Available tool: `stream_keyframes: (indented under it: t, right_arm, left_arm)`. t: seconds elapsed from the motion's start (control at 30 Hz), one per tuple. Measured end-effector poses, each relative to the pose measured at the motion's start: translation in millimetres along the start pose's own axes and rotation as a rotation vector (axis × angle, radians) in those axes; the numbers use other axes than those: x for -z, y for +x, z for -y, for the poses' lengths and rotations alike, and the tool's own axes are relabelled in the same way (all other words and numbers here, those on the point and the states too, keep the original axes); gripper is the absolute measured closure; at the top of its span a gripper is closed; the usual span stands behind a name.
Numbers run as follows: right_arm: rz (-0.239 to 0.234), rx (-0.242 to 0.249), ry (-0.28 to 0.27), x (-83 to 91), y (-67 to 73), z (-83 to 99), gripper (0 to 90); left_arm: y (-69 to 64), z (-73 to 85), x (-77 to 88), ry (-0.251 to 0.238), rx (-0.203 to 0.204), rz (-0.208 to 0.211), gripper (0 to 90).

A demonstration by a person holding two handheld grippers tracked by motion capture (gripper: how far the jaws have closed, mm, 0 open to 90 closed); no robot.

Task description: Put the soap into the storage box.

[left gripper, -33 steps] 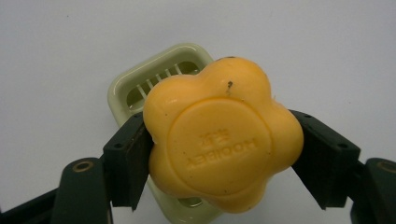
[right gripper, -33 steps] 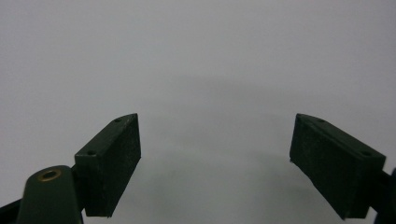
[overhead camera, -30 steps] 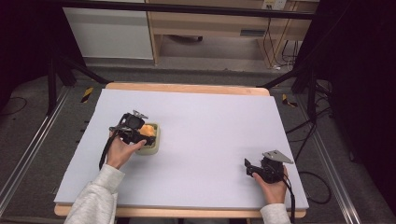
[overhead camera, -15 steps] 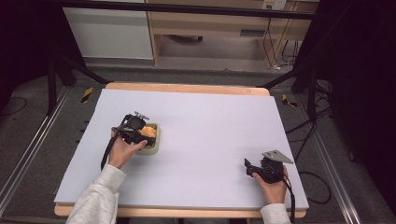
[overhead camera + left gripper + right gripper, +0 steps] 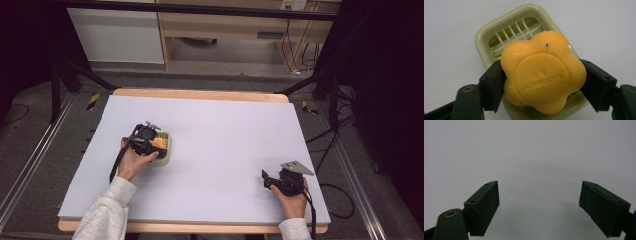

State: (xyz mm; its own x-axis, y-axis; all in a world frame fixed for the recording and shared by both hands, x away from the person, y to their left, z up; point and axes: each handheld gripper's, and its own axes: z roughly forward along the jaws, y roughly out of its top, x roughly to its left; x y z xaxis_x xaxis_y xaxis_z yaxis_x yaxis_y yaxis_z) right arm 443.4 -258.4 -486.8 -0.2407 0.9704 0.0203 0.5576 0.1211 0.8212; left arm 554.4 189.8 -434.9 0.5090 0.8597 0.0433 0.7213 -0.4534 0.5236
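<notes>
Left gripper view: left gripper [image 5: 543,82] jaws pinch the orange soap [image 5: 542,72] over the green soap dish [image 5: 484,35]. Right gripper [image 5: 539,207] jaws spread, nothing between, above the desk [image 5: 225,130].

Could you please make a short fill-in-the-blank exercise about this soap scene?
1. The fingers of the left gripper are closed on an orange, flower-shaped ____.
2. Under it lies a pale green soap dish with a ____ bottom.
3. The right gripper is ____, with nothing between its fingers.
4. The dish rests on the light ____ table cover.

Missing words: soap; slotted; open; grey
</notes>
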Motion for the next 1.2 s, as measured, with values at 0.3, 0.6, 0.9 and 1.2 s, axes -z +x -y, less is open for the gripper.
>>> stream_keyframes:
  t: [0.3, 0.6, 0.9, 1.2]
  right_arm:
    - [0.0, 0.001, -0.001, 0.1, 0.0, 0.0, 16.6]
    - [0.001, 0.001, 0.0, 0.1, 0.1, 0.0, 16.5]
    - [0.0, 0.001, 0.0, 0.1, 0.0, 0.0, 16.5]
    - [0.002, 0.001, -0.001, 0.1, 0.1, 0.0, 16.5]
  left_arm:
    - [-1.4, 0.7, -2.5, -0.004, 0.002, -0.012, 26.5]
    - [-0.9, 2.3, -3.0, -0.025, 0.014, -0.009, 26.2]
    - [-2.2, 2.4, 1.0, -0.04, 0.009, -0.011, 23.5]
    - [-4.1, 4.6, 10.8, -0.081, 0.002, -0.015, 21.9]
